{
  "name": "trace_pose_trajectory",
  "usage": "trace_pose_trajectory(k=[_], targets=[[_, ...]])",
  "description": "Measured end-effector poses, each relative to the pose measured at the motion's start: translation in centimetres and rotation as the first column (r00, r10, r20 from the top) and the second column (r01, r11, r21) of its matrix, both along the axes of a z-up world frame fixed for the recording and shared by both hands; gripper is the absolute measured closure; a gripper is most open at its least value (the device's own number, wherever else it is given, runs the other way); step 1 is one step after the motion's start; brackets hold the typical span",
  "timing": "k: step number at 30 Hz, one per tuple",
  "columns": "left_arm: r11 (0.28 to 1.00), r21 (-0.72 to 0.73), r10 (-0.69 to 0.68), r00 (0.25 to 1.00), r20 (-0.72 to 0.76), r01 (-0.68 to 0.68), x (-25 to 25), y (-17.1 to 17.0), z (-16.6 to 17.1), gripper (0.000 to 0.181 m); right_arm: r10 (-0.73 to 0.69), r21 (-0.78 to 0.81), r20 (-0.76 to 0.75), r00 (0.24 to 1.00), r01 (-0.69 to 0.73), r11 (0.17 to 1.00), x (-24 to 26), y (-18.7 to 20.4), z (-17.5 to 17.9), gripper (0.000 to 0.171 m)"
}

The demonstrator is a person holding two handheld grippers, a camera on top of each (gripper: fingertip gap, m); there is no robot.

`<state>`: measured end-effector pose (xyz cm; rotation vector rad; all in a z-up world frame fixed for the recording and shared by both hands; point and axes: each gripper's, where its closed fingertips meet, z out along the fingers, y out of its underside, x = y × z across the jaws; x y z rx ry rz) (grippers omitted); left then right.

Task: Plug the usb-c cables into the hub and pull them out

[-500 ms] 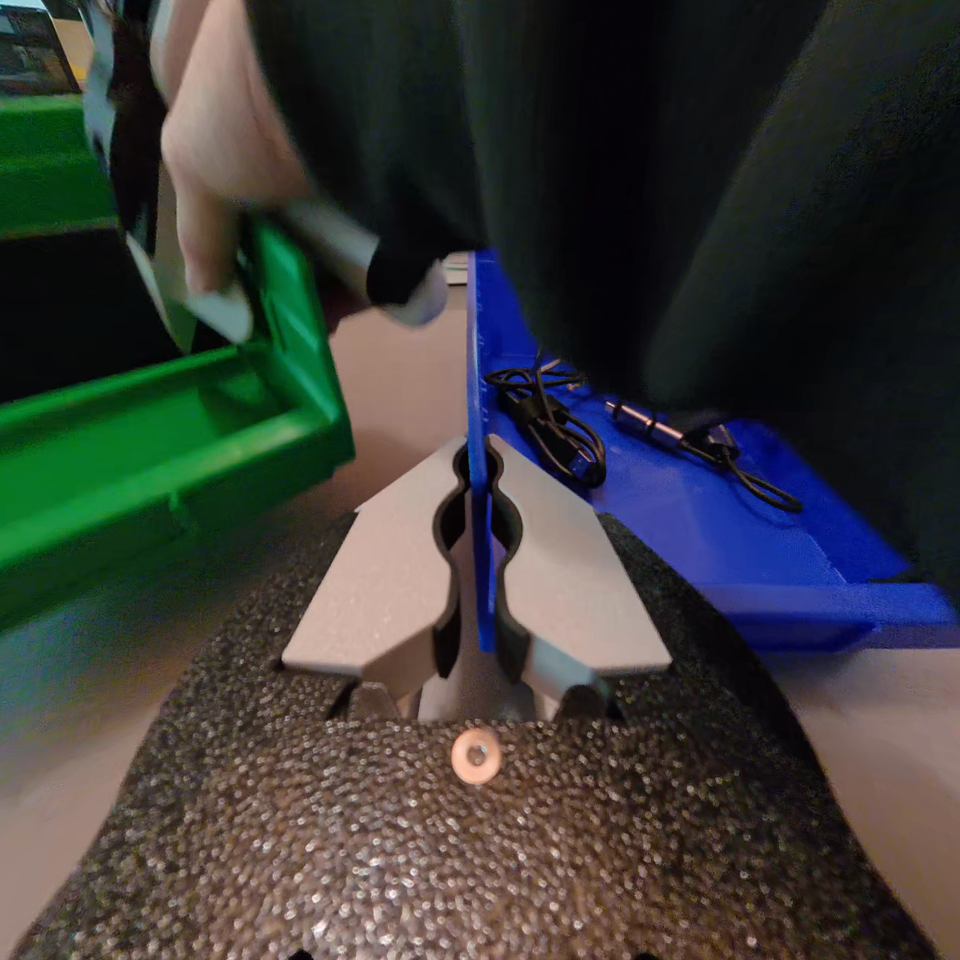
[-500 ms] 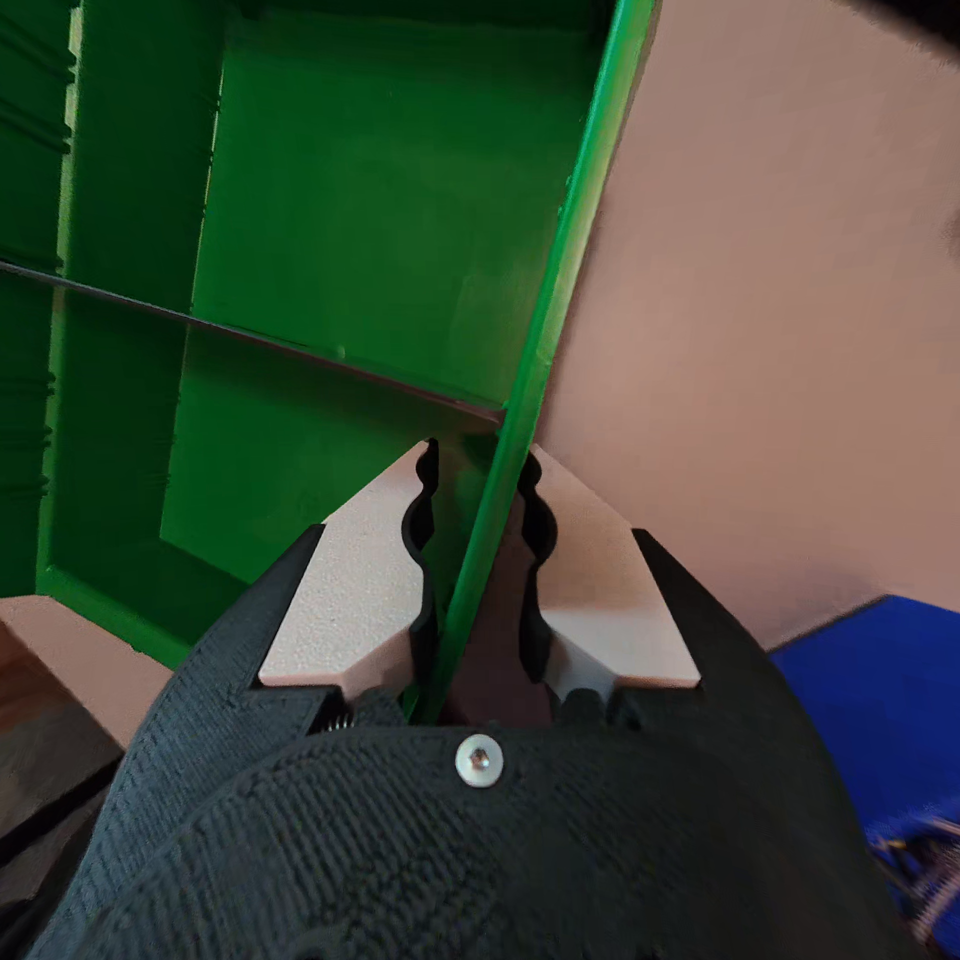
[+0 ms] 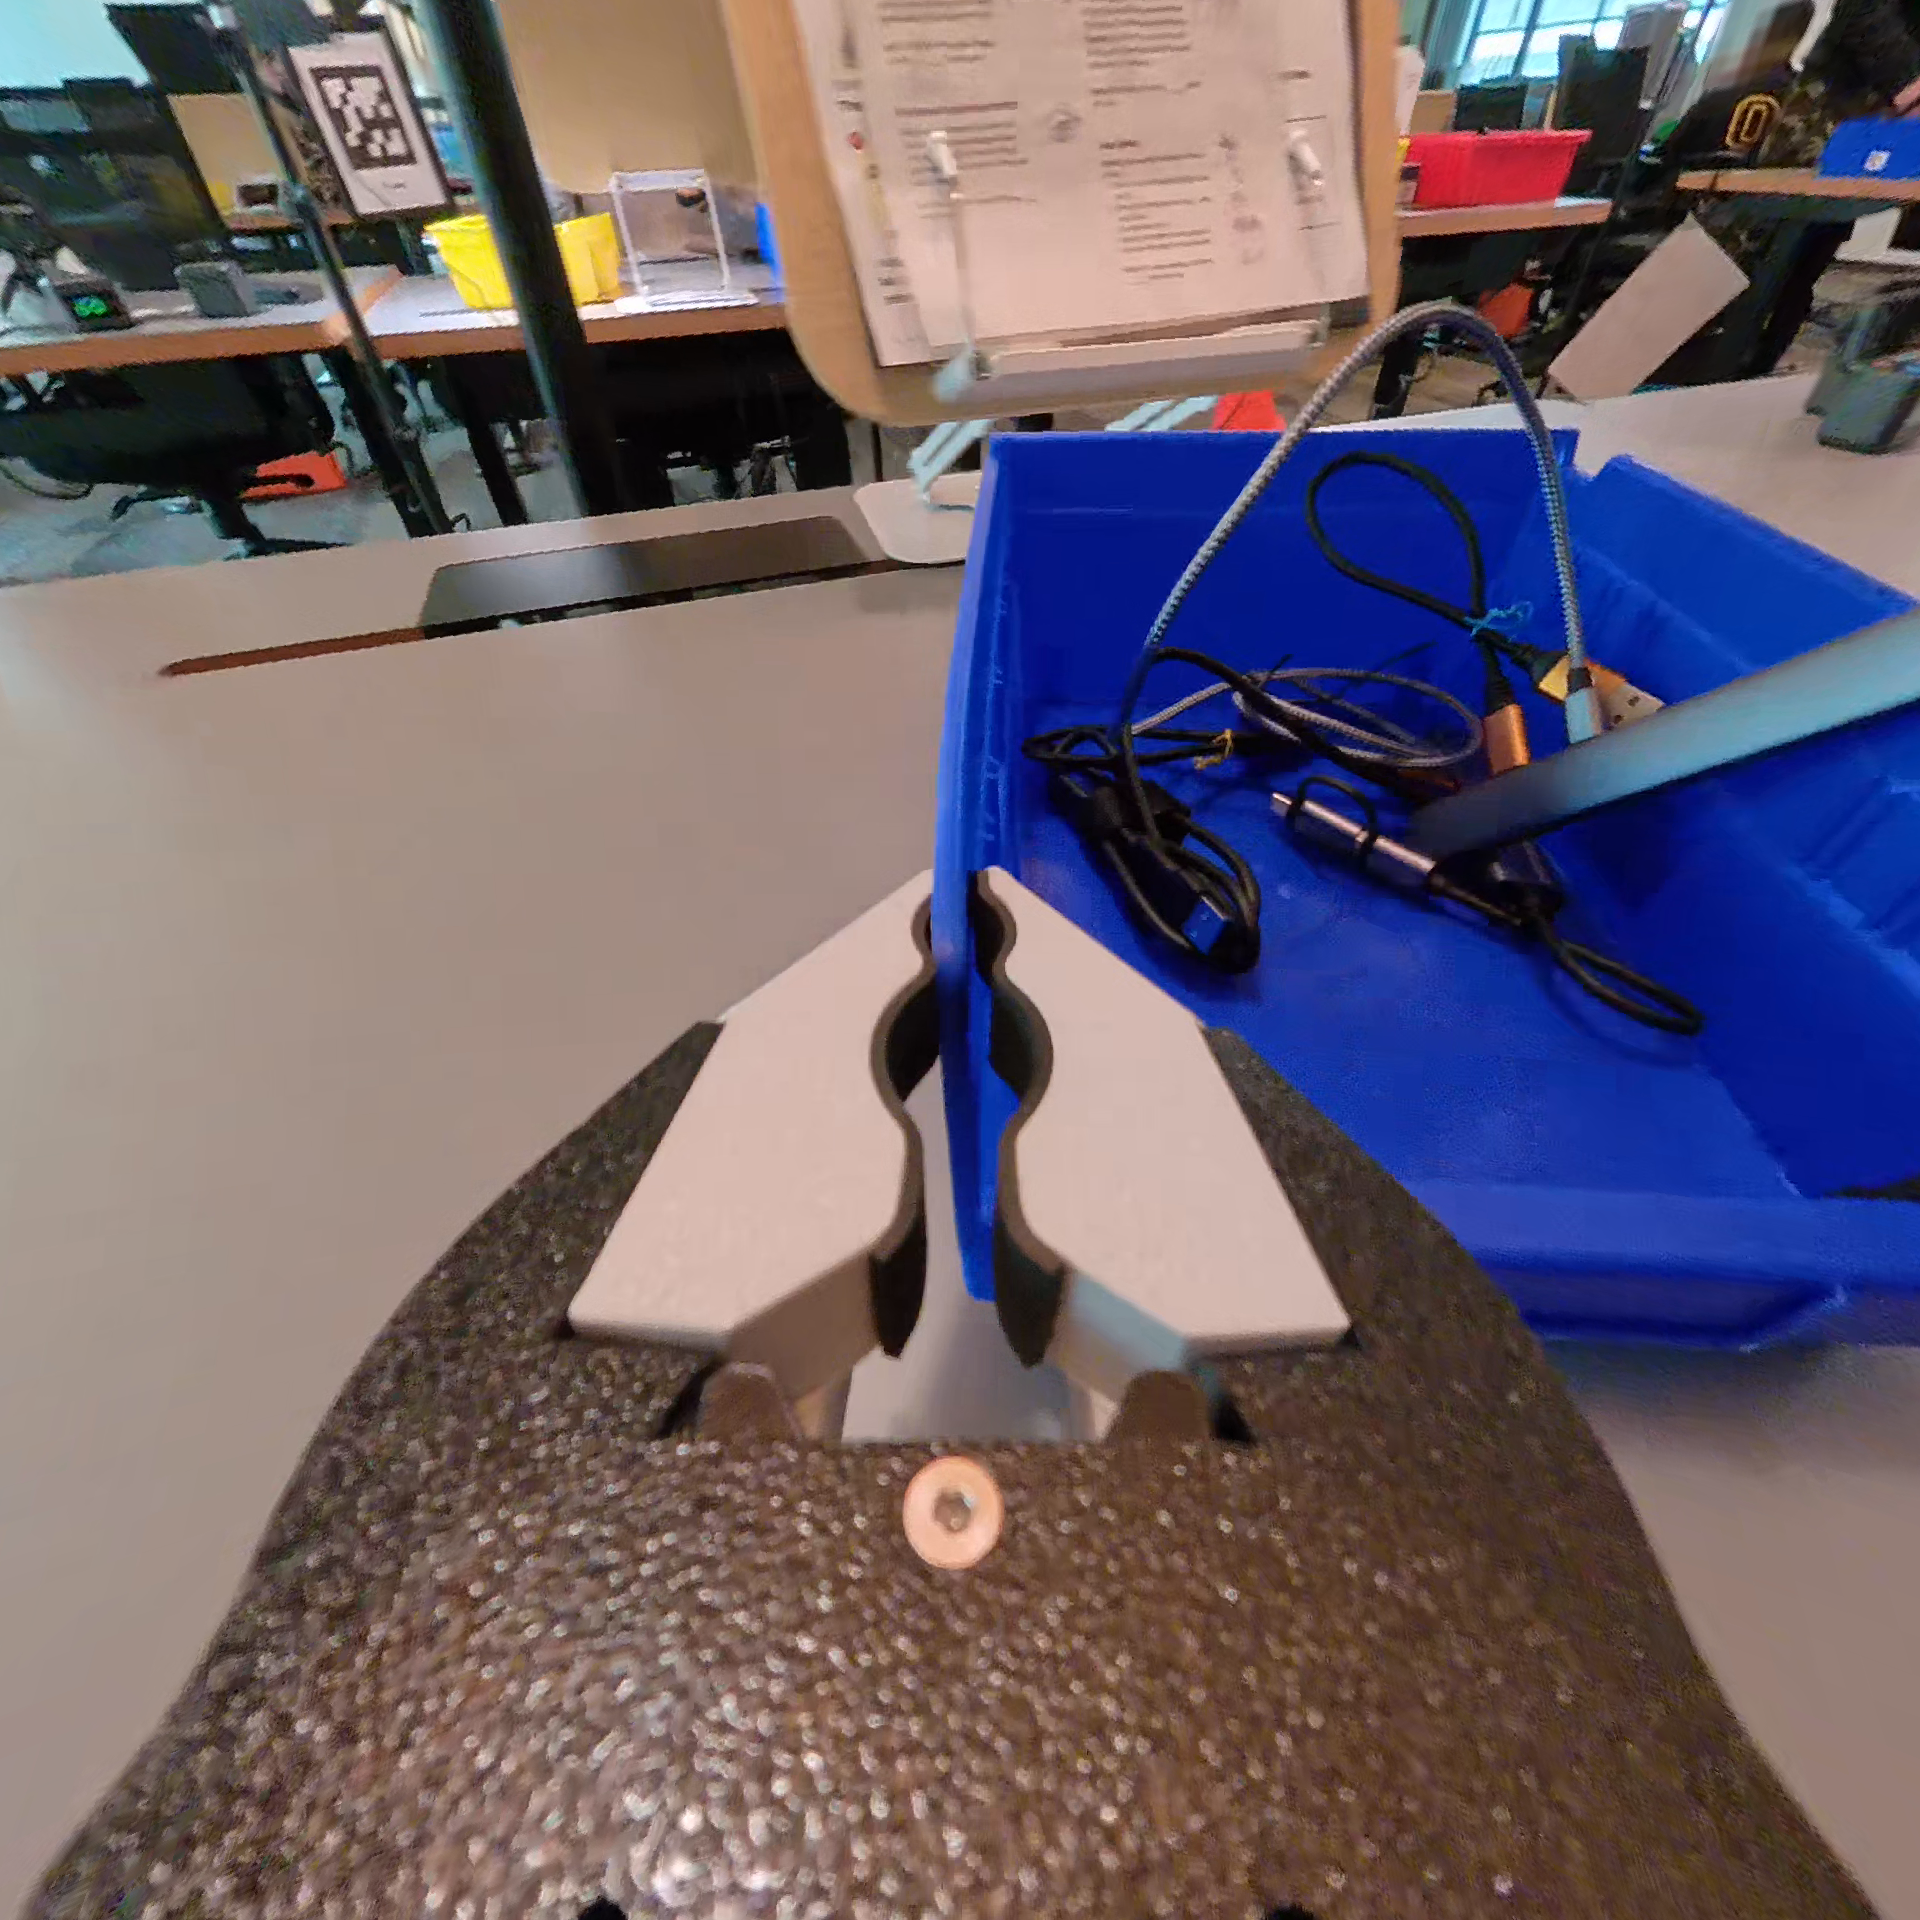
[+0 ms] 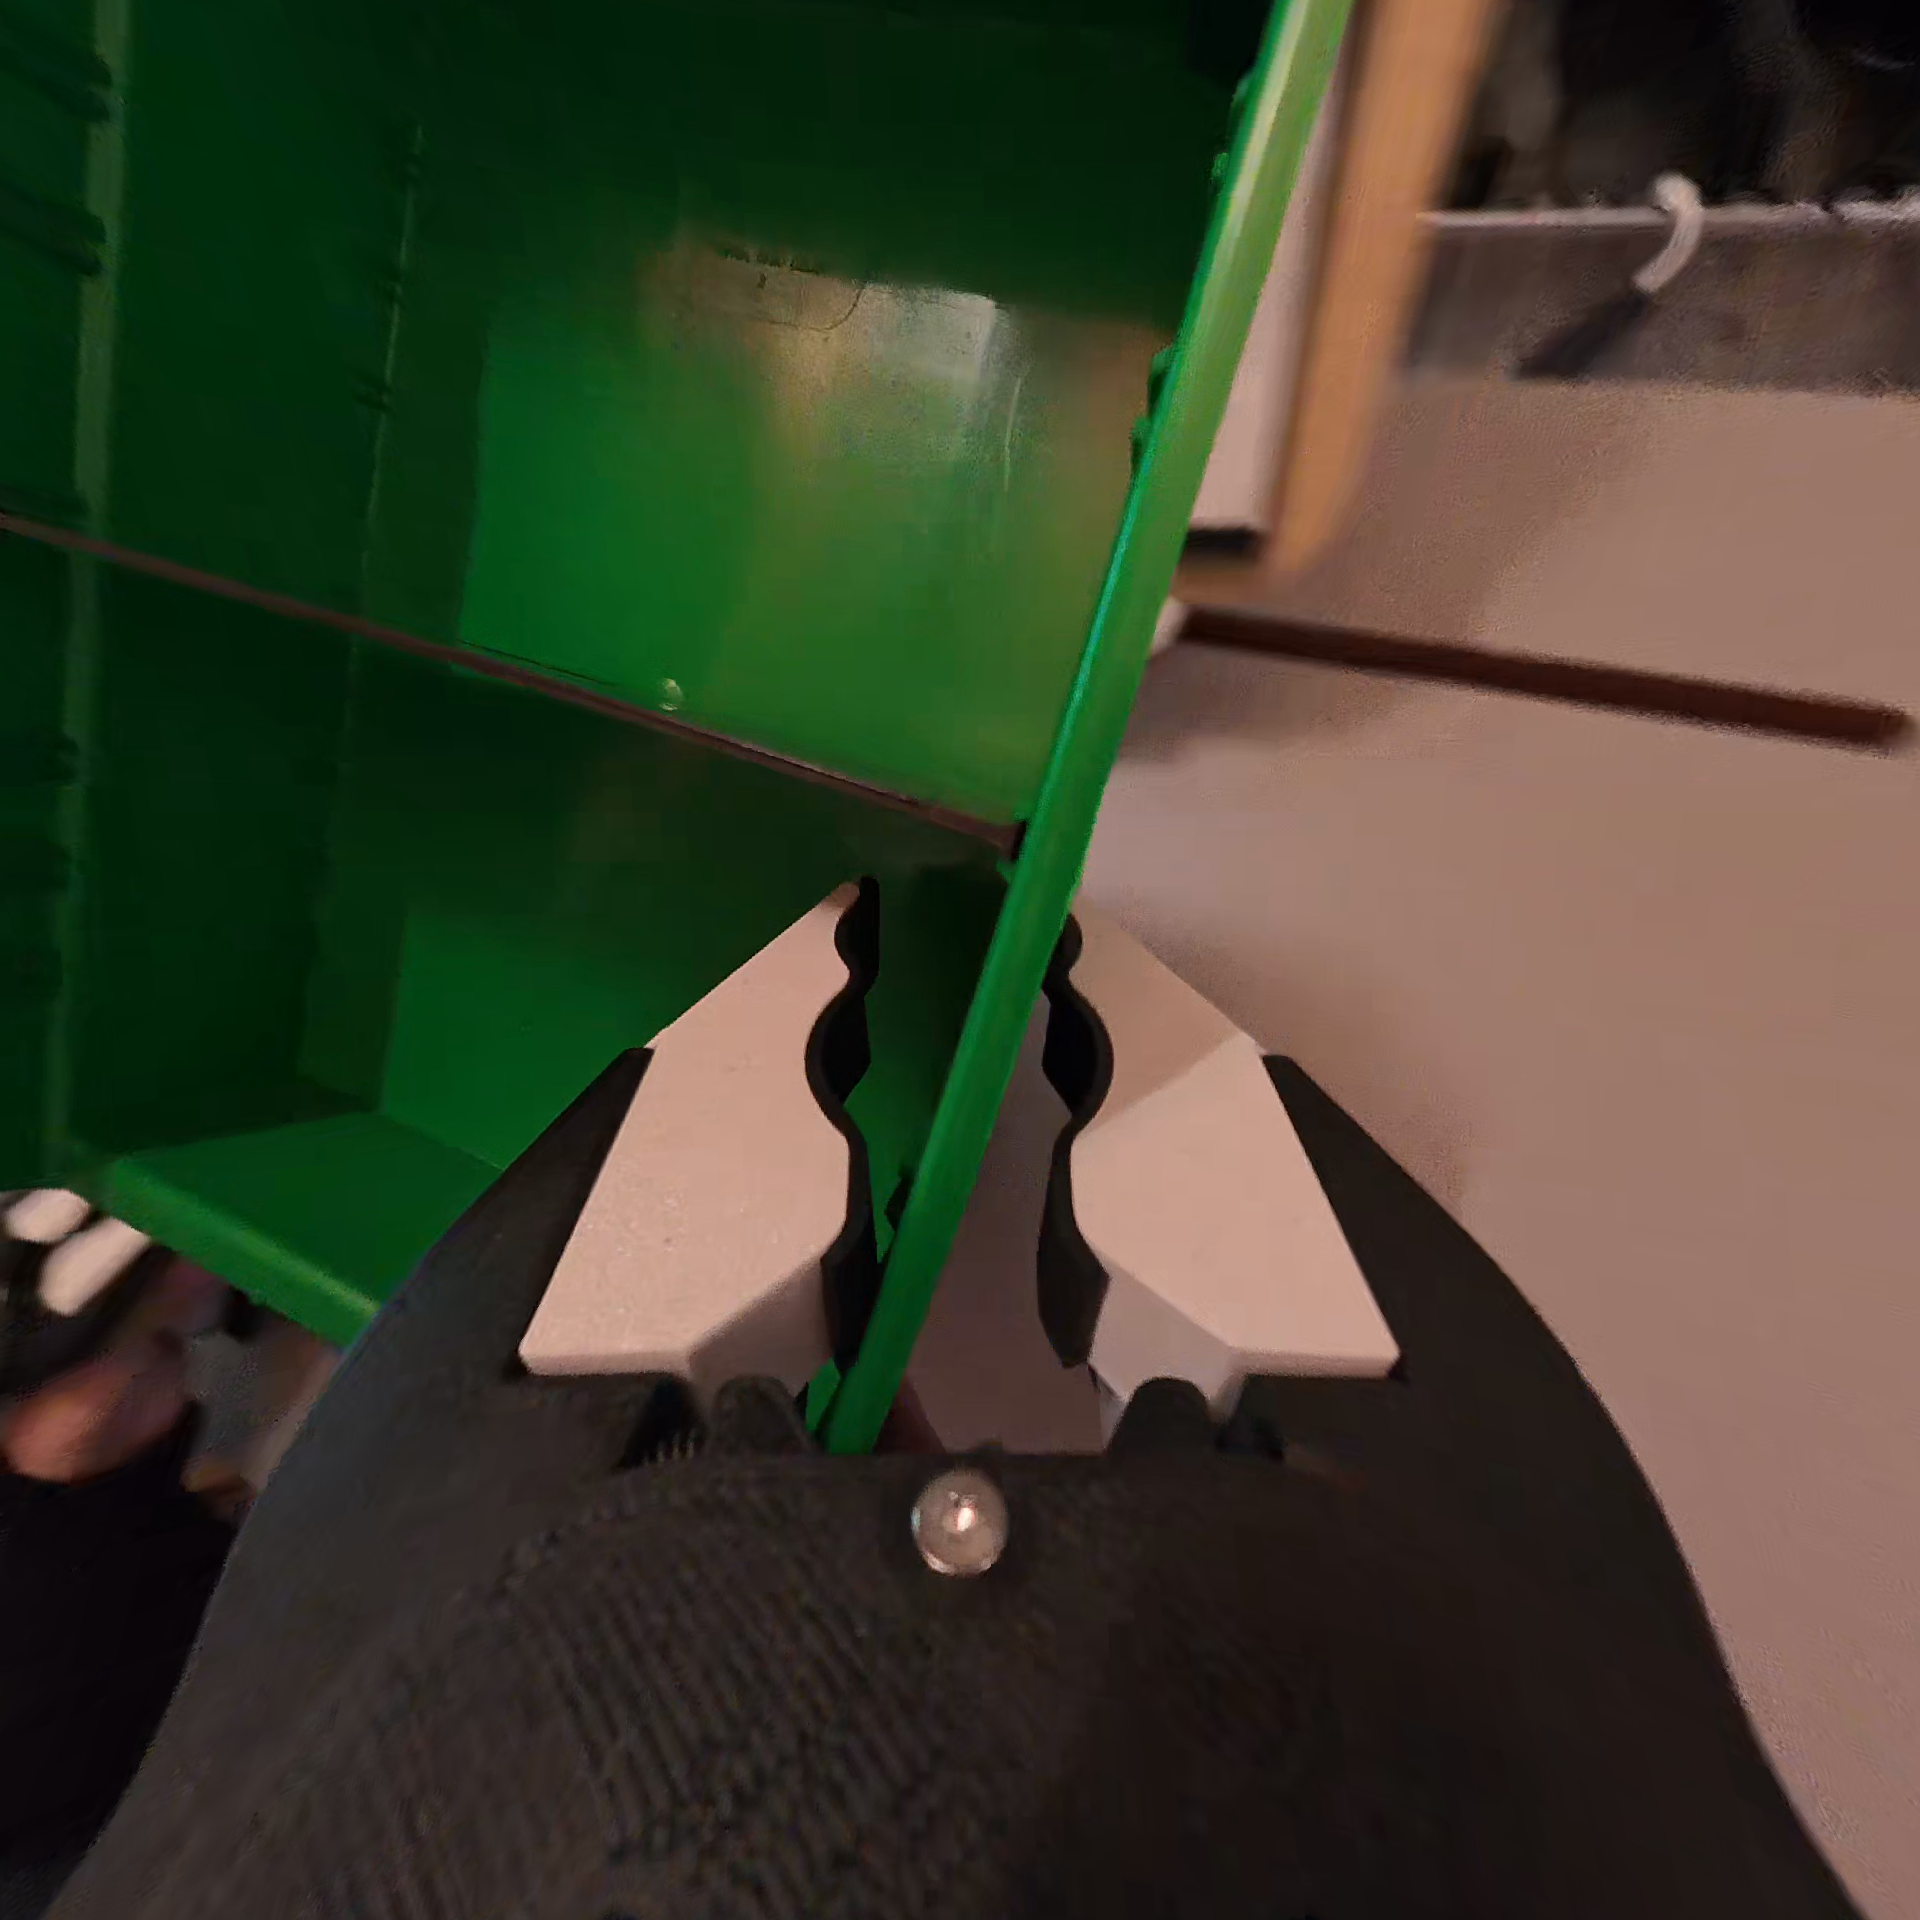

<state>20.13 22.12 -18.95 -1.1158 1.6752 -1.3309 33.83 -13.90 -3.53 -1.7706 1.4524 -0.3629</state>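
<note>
My left gripper (image 3: 956, 894) is shut on the left wall of a blue bin (image 3: 1091, 540) that stands on the table. In the bin lie a coiled black cable (image 3: 1164, 862), a grey braided cable (image 3: 1247, 499) that arcs above the rim, and a short lead with a silver plug (image 3: 1351, 831). A long grey bar (image 3: 1714, 727), seemingly the hub, slants in from the right with orange and grey plugs at its side. My right gripper (image 4: 966, 914) is shut on the side wall of an empty green bin (image 4: 623, 520), which is tilted and held off the table.
A wooden stand with clipped papers (image 3: 1091, 177) rises just behind the blue bin and shows in the right wrist view (image 4: 1351, 260). The pale table (image 3: 416, 831) has a dark slot (image 3: 644, 566) at its back. Desks and bins stand far behind. About 40 cm separates my left fingertips from my right.
The dark sleeve, the hand and the green bin have left the left wrist view, uncovering the room and the hub. In the right wrist view the green bin has swung away from the blue bin.
</note>
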Motion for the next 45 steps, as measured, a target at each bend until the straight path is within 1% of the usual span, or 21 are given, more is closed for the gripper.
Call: trace_pose_trajectory(k=[4, 8, 10, 13, 18, 21, 24, 26, 27, 28, 29, 30, 32, 34, 36, 37, 38, 40, 41, 44, 45], targets=[[0.996, -0.039, 0.073, 0.997, -0.027, -0.074, 0.8, 5.8, 0.0, 0.181, -0.145, -0.012, -0.116, 0.983, 0.145, 0.989, -4.7, -11.9, -5.8, 0.142], [0.985, -0.067, 0.155, 0.987, -0.038, -0.158, 1.0, 12.0, 0.0, 0.181, -0.266, -0.032, -0.219, 0.939, 0.265, 0.964, -8.6, -19.6, -12.0, 0.141], [0.974, -0.091, 0.206, 0.978, -0.039, -0.208, 0.9, 14.7, 0.0, 0.181, -0.309, -0.046, -0.260, 0.915, 0.308, 0.950, -9.8, -21.9, -14.8, 0.141], [0.960, -0.088, 0.266, 0.964, -0.025, -0.267, 0.8, 17.8, 0.0, 0.181, -0.329, -0.057, -0.310, 0.892, 0.328, 0.943, -10.6, -23.6, -18.0, 0.141], [0.938, -0.089, 0.336, 0.942, -0.014, -0.336, 1.2, 20.2, 0.0, 0.181, -0.292, -0.084, -0.325, 0.899, 0.280, 0.956, -9.8, -24.4, -20.8, 0.141], [0.935, -0.081, 0.346, 0.938, -0.010, -0.345, 1.9, 20.7, 0.0, 0.181, -0.277, -0.104, -0.349, 0.895, 0.257, 0.961, -8.6, -24.8, -21.7, 0.142], [0.938, -0.081, 0.336, 0.942, -0.007, -0.336, 2.3, 20.8, 0.0, 0.181, -0.270, -0.143, -0.255, 0.929, 0.239, 0.960, -6.6, -25.5, -21.1, 0.142], [0.942, -0.080, 0.328, 0.945, -0.002, -0.327, 2.3, 20.7, 0.1, 0.181, -0.259, -0.120, -0.260, 0.930, 0.235, 0.964, -6.2, -25.3, -21.1, 0.140], [0.938, -0.074, 0.340, 0.940, -0.005, -0.340, 2.1, 20.8, 0.1, 0.179, -0.268, -0.145, -0.249, 0.931, 0.238, 0.960, -6.2, -25.6, -21.0, 0.137], [0.927, -0.064, 0.369, 0.929, -0.010, -0.369, 1.7, 21.2, 0.3, 0.166, -0.287, -0.187, -0.209, 0.935, 0.250, 0.950, -6.0, -26.2, -20.5, 0.128], [0.919, -0.055, 0.391, 0.920, -0.007, -0.391, 1.3, 21.3, 0.9, 0.153, -0.315, -0.231, -0.145, 0.938, 0.278, 0.933, -5.9, -26.9, -19.4, 0.107], [0.916, -0.045, 0.399, 0.917, 0.008, -0.398, 0.8, 21.2, 1.8, 0.146, -0.334, -0.265, -0.067, 0.940, 0.306, 0.914, -5.7, -27.7, -18.0, 0.087], [0.937, 0.013, 0.347, 0.935, 0.069, -0.348, 0.0, 19.7, 4.3, 0.146, -0.322, -0.287, 0.068, 0.944, 0.328, 0.900, -6.0, -28.2, -14.5, 0.074], [0.974, 0.133, 0.177, 0.982, 0.060, -0.183, -0.3, 16.2, 5.3, 0.144, -0.313, -0.270, 0.181, 0.932, 0.353, 0.896, -7.1, -27.6, -10.8, 0.067], [0.968, 0.232, -0.088, 0.996, -0.030, 0.093, -0.1, 11.2, 4.6, 0.137, -0.267, -0.190, 0.277, 0.923, 0.325, 0.926, -8.6, -25.0, -7.6, 0.066], [0.932, 0.299, -0.189, 0.979, -0.075, 0.203, 0.4, 9.3, 3.9, 0.132, -0.208, -0.139, 0.309, 0.928, 0.260, 0.956, -9.5, -22.5, -6.4, 0.068], [0.877, 0.394, -0.253, 0.962, -0.103, 0.273, 1.3, 8.1, 3.2, 0.129, -0.133, -0.094, 0.335, 0.933, 0.173, 0.980, -10.5, -19.7, -5.4, 0.072], [0.754, 0.556, -0.323, 0.934, -0.151, 0.351, 3.5, 6.5, 2.1, 0.120, 0.006, -0.042, 0.382, 0.924, 0.011, 0.999, -12.9, -14.3, -4.3, 0.082], [0.713, 0.584, -0.362, 0.917, -0.170, 0.389, 4.5, 5.5, 2.0, 0.118, 0.068, -0.036, 0.402, 0.913, -0.059, 0.998, -14.1, -11.7, -4.1, 0.084], [0.645, 0.584, -0.501, 0.850, -0.165, 0.493, 6.6, 2.0, 2.4, 0.127, 0.216, -0.026, 0.449, 0.867, -0.228, 0.973, -17.3, -4.7, -4.4, 0.090], [0.615, 0.588, -0.521, 0.830, -0.196, 0.525, 7.1, 1.4, 1.8, 0.128, 0.256, -0.014, 0.463, 0.849, -0.282, 0.959, -18.2, -2.5, -4.7, 0.091]])
